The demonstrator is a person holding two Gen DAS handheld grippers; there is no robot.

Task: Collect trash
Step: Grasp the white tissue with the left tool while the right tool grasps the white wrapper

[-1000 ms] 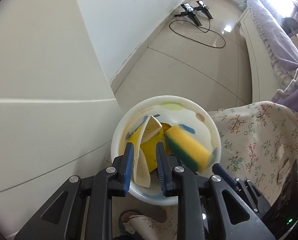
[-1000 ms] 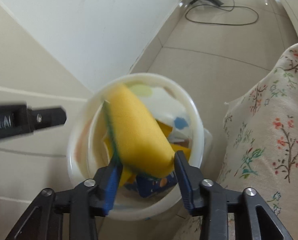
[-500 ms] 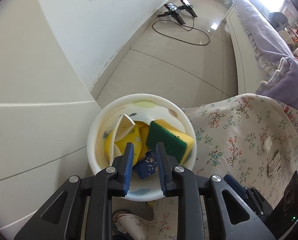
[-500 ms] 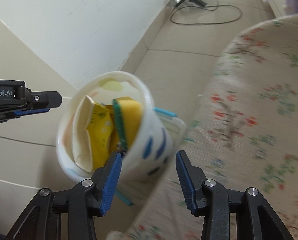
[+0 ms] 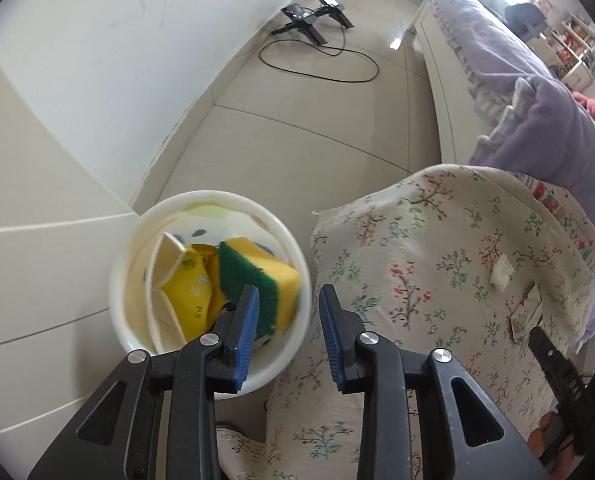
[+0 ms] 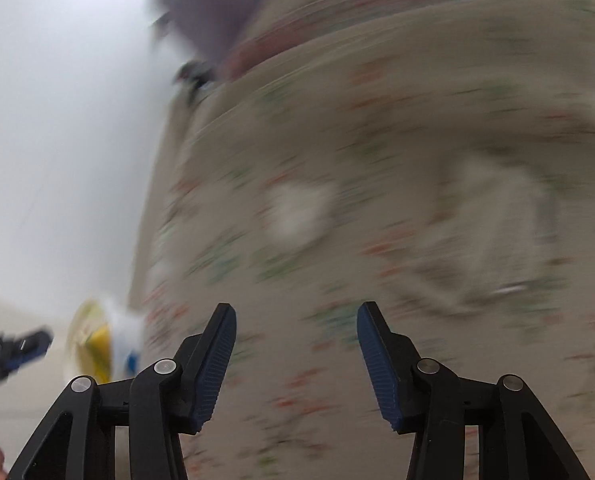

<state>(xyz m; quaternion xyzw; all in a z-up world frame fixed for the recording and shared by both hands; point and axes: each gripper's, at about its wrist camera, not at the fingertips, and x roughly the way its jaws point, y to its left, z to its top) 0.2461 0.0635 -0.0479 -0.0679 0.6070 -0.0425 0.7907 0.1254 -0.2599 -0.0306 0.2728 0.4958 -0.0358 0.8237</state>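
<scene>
A white bin [image 5: 137, 276] holds a yellow-green sponge [image 5: 257, 276] and yellow wrappers [image 5: 185, 292]. My left gripper [image 5: 287, 316] is open, its left finger [image 5: 245, 320] over the bin's rim and its right finger beside the bin. A white crumpled scrap [image 5: 501, 272] and a paper scrap [image 5: 523, 318] lie on the floral cloth [image 5: 417, 260]. My right gripper [image 6: 295, 352] is open and empty over the blurred cloth, with a white scrap [image 6: 297, 212] ahead. The bin [image 6: 93, 344] shows at lower left in the right wrist view.
A white wall [image 5: 77, 60] stands on the left. A tiled floor [image 5: 317, 120] carries a black stand with a cable [image 5: 313, 20]. A lavender bedcover [image 5: 537, 92] lies at the right. The right gripper's body [image 5: 557, 380] shows at the lower right.
My right gripper let go of the sponge into the bin and swung right over the cloth. My left gripper opened off the bin's rim and shifted right.
</scene>
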